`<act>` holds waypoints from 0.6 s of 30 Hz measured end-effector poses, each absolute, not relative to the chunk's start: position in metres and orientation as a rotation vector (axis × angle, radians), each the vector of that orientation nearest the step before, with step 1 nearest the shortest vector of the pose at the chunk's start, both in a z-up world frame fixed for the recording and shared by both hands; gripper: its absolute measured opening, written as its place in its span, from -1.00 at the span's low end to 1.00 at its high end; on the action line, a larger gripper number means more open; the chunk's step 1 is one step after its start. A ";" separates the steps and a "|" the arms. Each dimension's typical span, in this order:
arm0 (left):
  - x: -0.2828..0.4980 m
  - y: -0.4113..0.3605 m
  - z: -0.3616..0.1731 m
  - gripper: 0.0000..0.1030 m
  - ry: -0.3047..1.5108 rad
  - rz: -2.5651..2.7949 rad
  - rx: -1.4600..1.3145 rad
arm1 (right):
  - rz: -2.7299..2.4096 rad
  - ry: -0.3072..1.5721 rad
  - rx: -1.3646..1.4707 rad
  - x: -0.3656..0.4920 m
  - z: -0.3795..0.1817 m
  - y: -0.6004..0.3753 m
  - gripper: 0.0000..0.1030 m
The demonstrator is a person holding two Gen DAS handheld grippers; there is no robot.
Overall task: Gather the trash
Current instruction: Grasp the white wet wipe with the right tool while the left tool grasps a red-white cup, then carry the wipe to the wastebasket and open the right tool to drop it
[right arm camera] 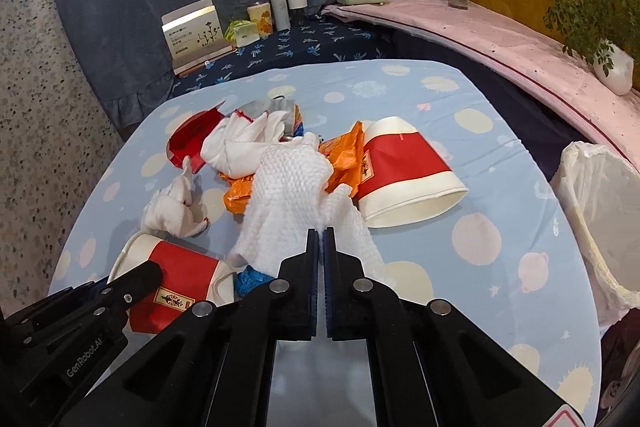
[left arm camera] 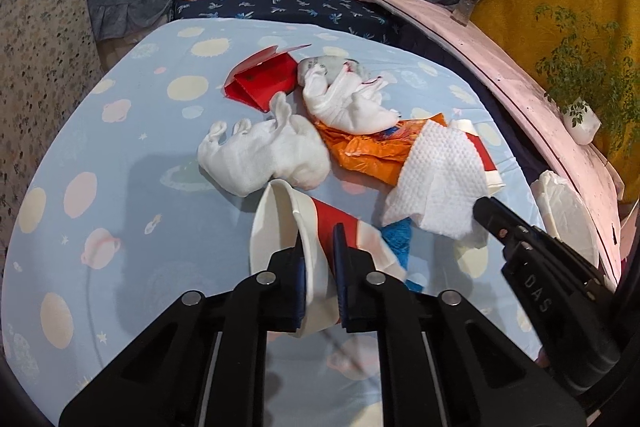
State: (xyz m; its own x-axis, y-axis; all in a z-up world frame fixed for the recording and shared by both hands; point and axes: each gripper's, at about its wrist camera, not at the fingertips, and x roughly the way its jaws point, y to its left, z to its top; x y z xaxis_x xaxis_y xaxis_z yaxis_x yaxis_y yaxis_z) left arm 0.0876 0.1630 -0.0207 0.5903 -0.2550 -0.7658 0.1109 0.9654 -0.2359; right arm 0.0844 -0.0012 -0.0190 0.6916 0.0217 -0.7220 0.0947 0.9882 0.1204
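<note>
My left gripper [left arm camera: 319, 233] is shut on the wall of a red and white paper cup [left arm camera: 296, 223] lying on the table; the cup also shows in the right wrist view [right arm camera: 176, 287]. My right gripper [right arm camera: 321, 233] is shut on a white embossed paper towel [right arm camera: 292, 187], which shows in the left wrist view [left arm camera: 438, 179]. More trash lies in the middle: crumpled white tissues [left arm camera: 264, 155], an orange plastic wrapper [left arm camera: 368, 147], a red box [left arm camera: 264, 79], a second paper cup [right arm camera: 404, 171] on its side.
A bin with a white liner [right arm camera: 600, 211] stands at the table's right edge. A pink ledge [right arm camera: 500, 39] with potted plants runs along the right. Boxes and bottles [right arm camera: 276, 7] stand on a dark cloth at the back.
</note>
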 end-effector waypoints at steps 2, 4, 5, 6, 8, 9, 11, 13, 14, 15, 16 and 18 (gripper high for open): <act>0.084 0.158 -0.015 -0.84 0.905 -0.219 -0.161 | -0.054 0.791 0.161 0.078 -0.012 -0.011 -0.95; 0.081 0.152 -0.009 -0.89 0.893 -0.228 -0.150 | -0.066 0.776 0.166 0.073 -0.005 -0.019 -0.95; 0.079 0.149 -0.006 -0.89 0.886 -0.231 -0.145 | -0.075 0.766 0.168 0.069 -0.002 -0.025 -0.95; 0.078 0.145 -0.002 -0.89 0.879 -0.236 -0.139 | -0.080 0.760 0.169 0.066 0.001 -0.030 -0.95; 0.074 0.137 0.004 -0.89 0.865 -0.246 -0.127 | -0.093 0.749 0.176 0.059 0.005 -0.040 -0.95; 0.072 0.132 0.007 -0.89 0.858 -0.252 -0.120 | -0.098 0.745 0.179 0.057 0.006 -0.045 -0.95; 0.069 0.123 0.014 -0.90 0.847 -0.267 -0.113 | -0.108 0.737 0.187 0.049 0.008 -0.055 -0.95; 0.066 0.114 0.020 -0.90 0.837 -0.282 -0.105 | -0.120 0.729 0.192 0.043 0.010 -0.064 -0.95; 0.065 0.110 0.022 -0.90 0.832 -0.290 -0.101 | -0.126 0.726 0.195 0.039 0.011 -0.069 -0.95; 0.065 0.105 0.026 -0.90 0.827 -0.298 -0.096 | -0.133 0.722 0.200 0.036 0.012 -0.074 -0.95; 0.064 0.100 0.029 -0.90 0.822 -0.307 -0.092 | -0.137 0.720 0.204 0.034 0.012 -0.078 -0.95; 0.063 0.089 0.036 -0.90 0.810 -0.324 -0.083 | -0.150 0.715 0.209 0.029 0.013 -0.088 -0.95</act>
